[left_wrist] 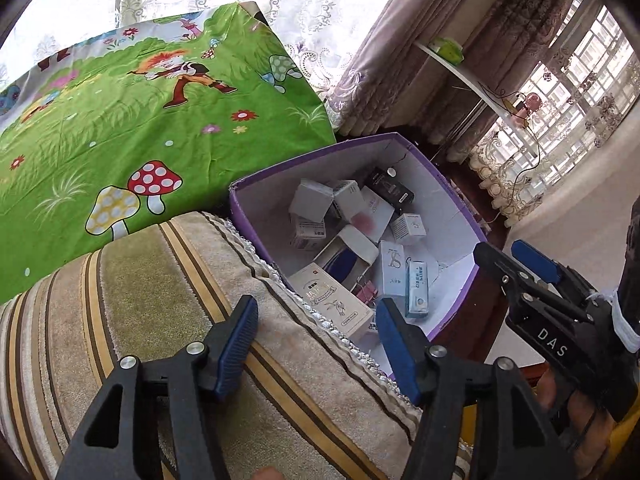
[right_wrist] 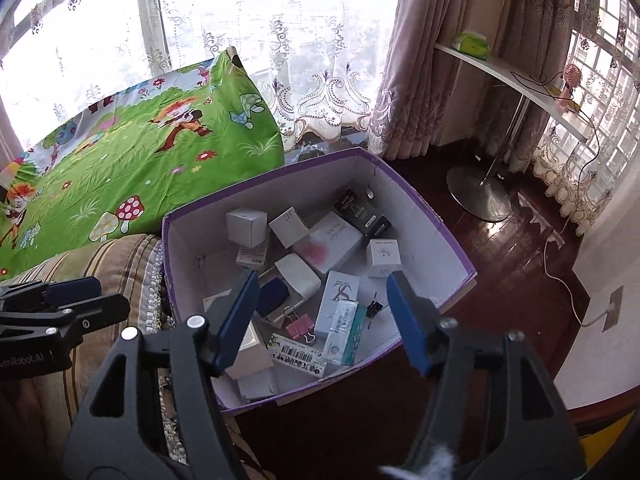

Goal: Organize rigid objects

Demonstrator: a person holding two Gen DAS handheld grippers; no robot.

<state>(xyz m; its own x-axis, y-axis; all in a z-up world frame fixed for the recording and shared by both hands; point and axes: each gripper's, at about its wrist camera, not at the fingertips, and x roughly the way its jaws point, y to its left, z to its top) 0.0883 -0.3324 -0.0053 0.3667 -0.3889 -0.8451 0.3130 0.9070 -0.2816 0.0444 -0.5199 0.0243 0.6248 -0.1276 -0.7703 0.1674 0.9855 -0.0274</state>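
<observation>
A purple cardboard box [left_wrist: 452, 196] with a white inside holds several small cartons, a black carton [left_wrist: 390, 190] and a pink binder clip [left_wrist: 366, 292]. It also shows in the right wrist view [right_wrist: 424, 216], with the pink clip [right_wrist: 298, 326] near its front. My left gripper [left_wrist: 316, 316] is open and empty over the striped cushion [left_wrist: 168, 300], just left of the box. My right gripper [right_wrist: 324, 304] is open and empty above the box's front half. The right gripper shows in the left wrist view [left_wrist: 516, 256], and the left gripper in the right wrist view [right_wrist: 80, 296].
A green cartoon-print cloth [left_wrist: 140, 128] covers the surface behind the cushion. Lace curtains hang at the window. A white shelf [right_wrist: 516, 76] on a metal stand holds a green pack and a pink fan. Dark wooden floor [right_wrist: 500, 280] lies right of the box.
</observation>
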